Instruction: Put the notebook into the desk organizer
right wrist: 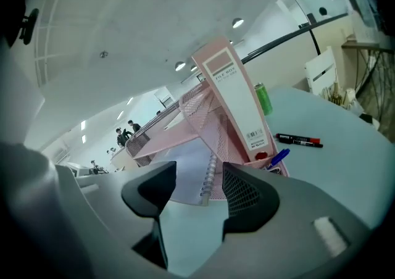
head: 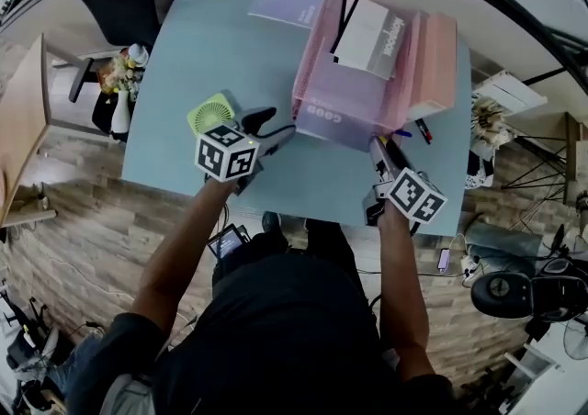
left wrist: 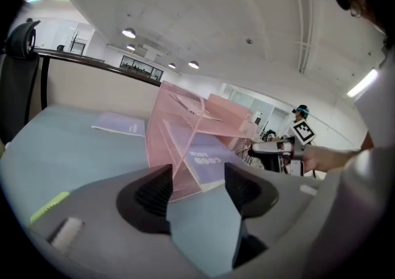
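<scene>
Pale blue table [head: 184, 110]: pink mesh organizer [head: 354, 92] centre-right, lilac booklet [head: 285, 2] far edge, green fan [head: 212, 115] left, markers [head: 423, 131] beside organizer.

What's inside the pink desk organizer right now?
A purple spiral notebook lies in the bottom tier of the pink desk organizer, near edge sticking out. A white booklet sits higher up. Mesh and booklet hide the notebook's far end.

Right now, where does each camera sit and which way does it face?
Head view: on the person's head, steeply down at the table; both forearms show.
Left gripper view: rides left gripper, faces organizer; its open fingers show.
Right gripper view: rides right gripper, faces organizer's other end; open fingers show.
Shared: organizer holding the notebook.
</scene>
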A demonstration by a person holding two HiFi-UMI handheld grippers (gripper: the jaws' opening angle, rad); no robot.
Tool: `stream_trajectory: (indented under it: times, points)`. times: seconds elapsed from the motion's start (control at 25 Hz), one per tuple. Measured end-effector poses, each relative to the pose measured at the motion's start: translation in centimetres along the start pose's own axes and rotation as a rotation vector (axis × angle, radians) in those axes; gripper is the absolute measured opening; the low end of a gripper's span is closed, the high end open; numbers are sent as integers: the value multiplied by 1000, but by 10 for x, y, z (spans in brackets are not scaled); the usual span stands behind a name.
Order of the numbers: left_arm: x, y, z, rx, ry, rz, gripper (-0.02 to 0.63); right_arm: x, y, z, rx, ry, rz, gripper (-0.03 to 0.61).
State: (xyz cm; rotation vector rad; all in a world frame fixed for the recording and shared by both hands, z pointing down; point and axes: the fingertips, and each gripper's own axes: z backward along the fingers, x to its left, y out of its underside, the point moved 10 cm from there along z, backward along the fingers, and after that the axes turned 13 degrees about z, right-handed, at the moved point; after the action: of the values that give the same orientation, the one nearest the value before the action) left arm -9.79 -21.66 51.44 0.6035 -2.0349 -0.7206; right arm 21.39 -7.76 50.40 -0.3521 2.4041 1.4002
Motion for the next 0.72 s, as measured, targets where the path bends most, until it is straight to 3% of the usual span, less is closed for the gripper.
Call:
stream_trajectory:
  times: [0.28, 0.48, 0.72]
  points:
    - [-24, -14, 39, -79, 49, -79, 286, 23, -29, 47, -117, 32, 107, 215]
    - [-37, -23, 76, -162, 65, -126, 285, 52, -53, 82, -215, -37, 211, 213]
    - [-60, -28, 122, -231, 74, -197, 285, 98, -74, 121, -251, -138, 370, 192]
